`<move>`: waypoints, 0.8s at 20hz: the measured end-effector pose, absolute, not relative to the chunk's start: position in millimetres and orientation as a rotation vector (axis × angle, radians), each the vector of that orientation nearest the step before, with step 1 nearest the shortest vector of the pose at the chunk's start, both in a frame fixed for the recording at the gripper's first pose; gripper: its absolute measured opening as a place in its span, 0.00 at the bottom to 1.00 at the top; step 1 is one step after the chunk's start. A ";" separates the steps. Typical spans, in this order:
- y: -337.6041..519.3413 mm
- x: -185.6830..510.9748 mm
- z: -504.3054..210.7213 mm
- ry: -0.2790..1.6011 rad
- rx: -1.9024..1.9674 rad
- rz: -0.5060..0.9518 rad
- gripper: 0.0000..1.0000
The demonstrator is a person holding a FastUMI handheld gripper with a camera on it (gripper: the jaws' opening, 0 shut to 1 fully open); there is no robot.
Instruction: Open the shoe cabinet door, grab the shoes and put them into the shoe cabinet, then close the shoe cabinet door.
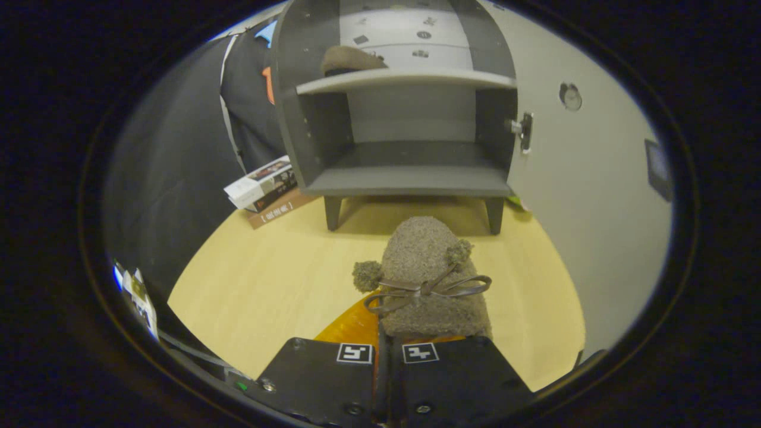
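Note:
A brown fuzzy shoe (425, 279) with two pompoms and a thin bow sticks out just ahead of my fingers, toe pointing at the cabinet. My gripper (380, 348) is shut on its heel end, the two fingers almost together. The grey shoe cabinet (410, 178) stands beyond the shoe on short legs, its inside open to me. Its door (582, 178) is swung wide to the right. A second brown shoe (351, 59) lies on the upper shelf (404, 79). The lower shelf is bare.
Books (264, 187) lie stacked on the pale wooden floor (255, 285) beside the cabinet's left leg. An orange piece (351, 327) shows under the held shoe. The dark booth wall (172, 172) runs along the left.

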State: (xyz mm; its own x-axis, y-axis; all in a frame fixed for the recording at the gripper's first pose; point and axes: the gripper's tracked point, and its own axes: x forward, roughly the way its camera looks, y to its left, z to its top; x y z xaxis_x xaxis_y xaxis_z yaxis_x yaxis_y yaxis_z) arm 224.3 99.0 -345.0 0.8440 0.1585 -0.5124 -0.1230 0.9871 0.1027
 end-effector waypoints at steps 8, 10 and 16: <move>99.5 206.8 -171.8 0.275 0.007 0.134 0.06; 99.6 213.2 -131.5 0.218 -0.009 0.124 0.05; 98.0 270.9 -48.2 0.117 -0.055 0.089 0.05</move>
State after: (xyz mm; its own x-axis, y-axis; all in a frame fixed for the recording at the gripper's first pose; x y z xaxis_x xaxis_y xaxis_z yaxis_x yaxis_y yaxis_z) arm 270.9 98.0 -48.2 0.9892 0.0854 -0.1188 -0.0918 0.9945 -0.0499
